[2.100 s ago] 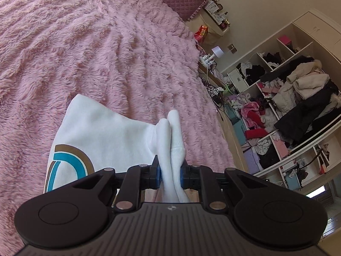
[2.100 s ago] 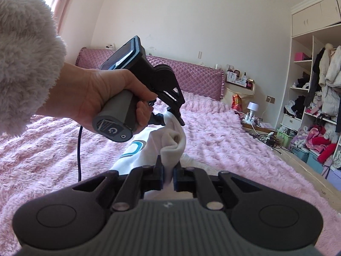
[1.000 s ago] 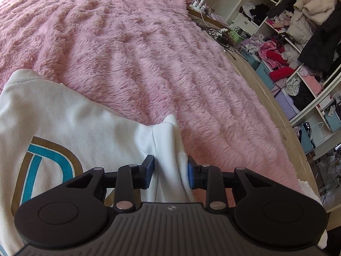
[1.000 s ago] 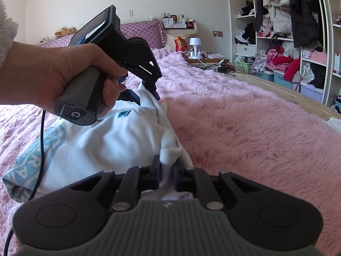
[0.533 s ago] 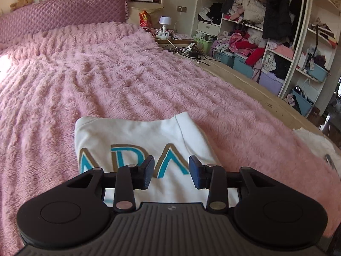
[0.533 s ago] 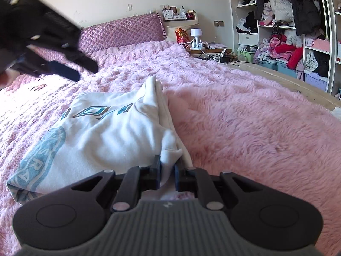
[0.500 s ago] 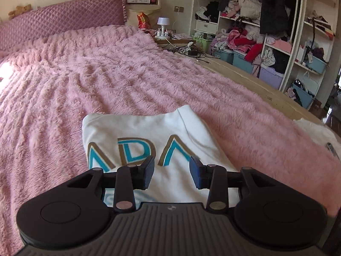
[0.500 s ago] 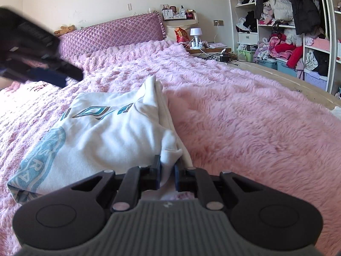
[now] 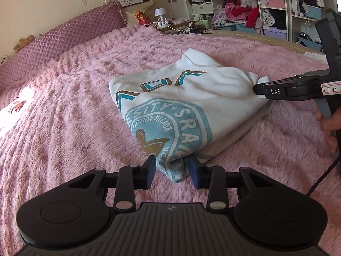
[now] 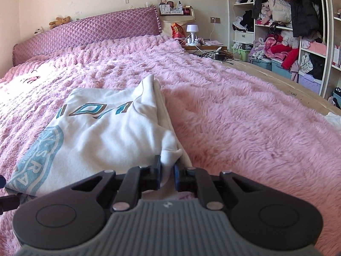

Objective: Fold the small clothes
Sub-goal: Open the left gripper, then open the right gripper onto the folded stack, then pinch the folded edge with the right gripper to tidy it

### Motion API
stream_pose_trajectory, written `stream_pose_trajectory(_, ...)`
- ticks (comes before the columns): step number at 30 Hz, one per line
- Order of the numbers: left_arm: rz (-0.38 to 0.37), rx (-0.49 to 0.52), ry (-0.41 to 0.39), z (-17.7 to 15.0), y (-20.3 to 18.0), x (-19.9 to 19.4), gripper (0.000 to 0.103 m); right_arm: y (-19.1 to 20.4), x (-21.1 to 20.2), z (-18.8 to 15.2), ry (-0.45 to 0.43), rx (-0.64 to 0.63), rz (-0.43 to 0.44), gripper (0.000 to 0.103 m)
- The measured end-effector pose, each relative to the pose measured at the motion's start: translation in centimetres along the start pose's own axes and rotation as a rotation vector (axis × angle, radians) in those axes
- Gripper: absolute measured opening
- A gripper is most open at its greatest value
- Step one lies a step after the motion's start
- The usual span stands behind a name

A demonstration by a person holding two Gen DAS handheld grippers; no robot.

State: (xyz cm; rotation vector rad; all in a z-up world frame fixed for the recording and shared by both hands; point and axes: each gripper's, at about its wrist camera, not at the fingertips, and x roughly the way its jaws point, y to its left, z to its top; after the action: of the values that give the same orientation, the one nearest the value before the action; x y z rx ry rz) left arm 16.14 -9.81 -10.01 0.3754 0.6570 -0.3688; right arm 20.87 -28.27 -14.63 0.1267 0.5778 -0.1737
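Observation:
A folded white sweatshirt [image 9: 191,98] with a teal and gold print lies on the pink fluffy bedspread [image 9: 64,128]. In the left wrist view my left gripper [image 9: 171,170] sits low at the sweatshirt's near printed corner. That corner is between its jaws, which are closing, and the pads do not visibly press on it. My right gripper [image 10: 167,170] is shut on a bunched white corner of the sweatshirt [image 10: 96,132]. From the left wrist view, the right gripper [image 9: 259,89] pinches the sweatshirt's right end, with a hand behind it.
A quilted purple headboard [image 10: 85,34] is at the far end of the bed. A bedside table with a lamp [image 10: 192,32] and cables stands beyond it. Open shelves [image 10: 287,32] stuffed with clothes line the right wall. A white cloth [image 10: 334,117] lies at the bed's right edge.
My left gripper let go of the white fold, opened, and swung round to the sweatshirt's printed corner. The sweatshirt now lies flat. The right gripper stayed put, still gripping.

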Motion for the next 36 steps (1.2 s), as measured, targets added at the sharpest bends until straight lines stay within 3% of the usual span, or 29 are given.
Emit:
stream_pose_trajectory(4, 0.009, -0.026, 0.045, -0.5, 0.3, 1.2, 0.019, -0.3, -0.2, 0.2, -0.003, 0.034, 0.008, 0.004)
stream_pose_trajectory(10, 0.100, -0.107, 0.024, -0.8, -0.2, 0.1, 0.006, -0.9, -1.5, 0.7, -0.050, 0.064, 0.035, 0.002)
stream_pose_trajectory(14, 0.176, -0.021, 0.010, -0.1, -1.9, -0.5, 0.005, -1.5, -3.6, 1.7, -0.121, 0.067, 0.041, 0.002)
stream_pose_trajectory(21, 0.180, 0.110, 0.139, -1.8, -3.6, 3.0, 0.006, -2.8, -0.3, -1.5, 0.017, 0.101, 0.013, 0.001)
stream_pose_trajectory(25, 0.183, 0.158, 0.149, -2.2, -3.7, 3.2, 0.008, -2.5, -0.2, -2.2, 0.009, 0.072, 0.010, 0.001)
stream_pose_trajectory(30, 0.158, 0.140, 0.107, -1.5, -3.0, 1.4, 0.011, -2.7, -0.1, -1.8, 0.023, 0.082, 0.032, 0.002)
stream_pose_trajectory(33, 0.135, 0.131, 0.099, -1.6, -2.7, -0.4, 0.015, -3.3, -0.8, -1.5, 0.001, 0.104, 0.037, 0.014)
stream_pose_trajectory(34, 0.129, 0.137, 0.098, -1.7, -2.7, -0.9, 0.015, -3.6, -1.2, -1.3, -0.005, 0.104, 0.025, 0.023)
stream_pose_trajectory(36, 0.121, 0.143, 0.083, -1.8, -2.4, -2.1, 0.015, -4.3, -2.0, -0.9, -0.023, 0.109, 0.012, 0.026)
